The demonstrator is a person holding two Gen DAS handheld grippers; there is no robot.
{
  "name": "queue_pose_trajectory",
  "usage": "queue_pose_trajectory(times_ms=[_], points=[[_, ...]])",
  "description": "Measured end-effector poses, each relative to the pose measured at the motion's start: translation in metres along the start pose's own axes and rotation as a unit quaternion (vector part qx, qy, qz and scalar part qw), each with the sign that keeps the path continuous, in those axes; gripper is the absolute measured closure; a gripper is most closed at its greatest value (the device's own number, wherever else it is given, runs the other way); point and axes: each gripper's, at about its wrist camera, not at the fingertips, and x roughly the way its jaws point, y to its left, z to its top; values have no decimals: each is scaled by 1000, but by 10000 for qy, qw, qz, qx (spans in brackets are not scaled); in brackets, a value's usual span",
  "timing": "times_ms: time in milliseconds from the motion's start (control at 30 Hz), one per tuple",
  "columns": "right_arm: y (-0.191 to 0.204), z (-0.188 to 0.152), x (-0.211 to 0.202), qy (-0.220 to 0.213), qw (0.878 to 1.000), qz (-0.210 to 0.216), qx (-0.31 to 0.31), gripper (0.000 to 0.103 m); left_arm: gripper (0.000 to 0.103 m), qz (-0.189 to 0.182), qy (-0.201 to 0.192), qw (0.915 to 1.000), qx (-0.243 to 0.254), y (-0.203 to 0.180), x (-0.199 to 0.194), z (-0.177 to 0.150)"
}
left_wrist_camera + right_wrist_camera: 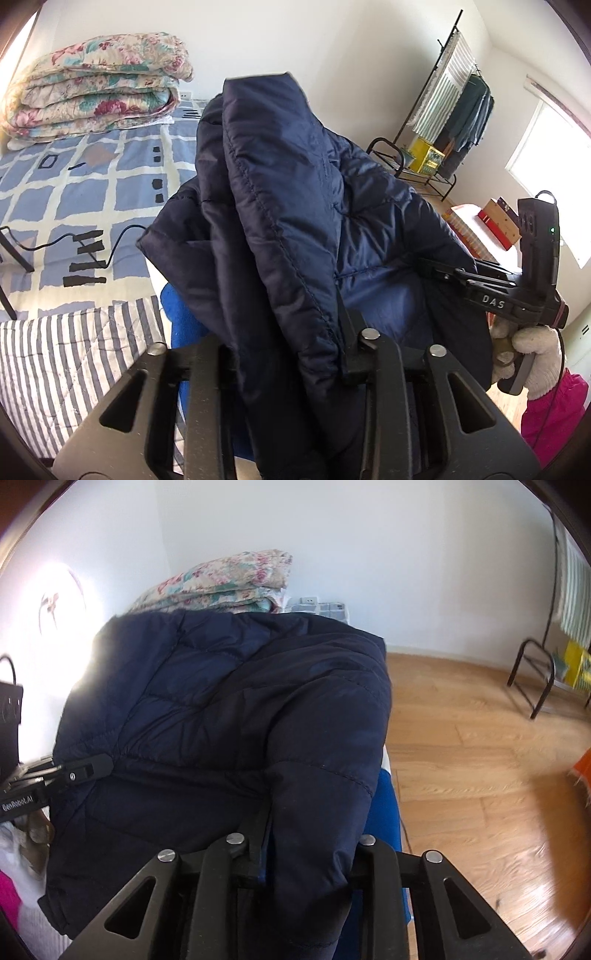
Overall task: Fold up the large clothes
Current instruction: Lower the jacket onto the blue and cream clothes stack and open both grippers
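A navy quilted jacket (295,184) hangs bunched between both grippers over the edge of the bed. In the left wrist view a thick fold of it fills the gap of my left gripper (291,332), whose jaws are shut on it; only the right finger (349,332) shows. My right gripper (436,267) reaches in from the right, tips against the jacket, held by a gloved hand (535,354). In the right wrist view the jacket (240,701) covers most of the frame and a padded edge sits clamped in my right gripper (310,830). The left gripper (88,766) bites its left edge.
The bed has a blue-and-white checked cover (74,192), with a folded floral quilt (96,92) at its far end and a black cable (118,240) across it. A striped pillow (66,362) and a blue cloth (181,317) lie near. A clothes rack (454,110) stands on the wooden floor (461,757).
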Motion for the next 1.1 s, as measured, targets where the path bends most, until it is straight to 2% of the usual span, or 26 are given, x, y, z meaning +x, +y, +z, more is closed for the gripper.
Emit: queue_pose_trajectory(times_ms=[133, 200, 267, 467, 767, 833, 900, 967, 1000, 1100], points=[[-9, -2, -3, 3, 9996, 152, 240, 77, 67, -27, -22, 10000, -80, 0, 0, -2], [-14, -3, -4, -20, 9991, 179, 379, 72, 61, -26, -16, 9998, -181, 2, 1, -1], [-22, -7, -3, -10, 9983, 203, 538, 69, 50, -1, -6, 9997, -237, 4, 1, -2], [-37, -14, -2, -25, 9965, 256, 793, 60, 30, 123, 18, 9995, -303, 7, 3, -3], [-35, -10, 1, -70, 9966, 138, 804, 56, 25, 188, 69, 9994, -268, 7, 4, -4], [-36, -12, -5, -99, 9968, 66, 792, 47, 23, 216, 100, 9994, -267, 8, 3, -5], [-33, -13, -12, -194, 9969, -48, 763, 28, 20, 229, 162, 9993, -235, 8, 3, -5], [-30, -13, -20, -332, 9966, -159, 732, 19, 19, 227, 223, 9993, -172, 7, 1, -4], [-29, -12, -24, -379, 9965, -208, 716, 16, 19, 226, 219, 9994, -162, 7, 0, -4], [-25, -9, -34, -405, 9962, -397, 664, 16, 14, 221, 161, 9994, -220, 10, -7, -4]])
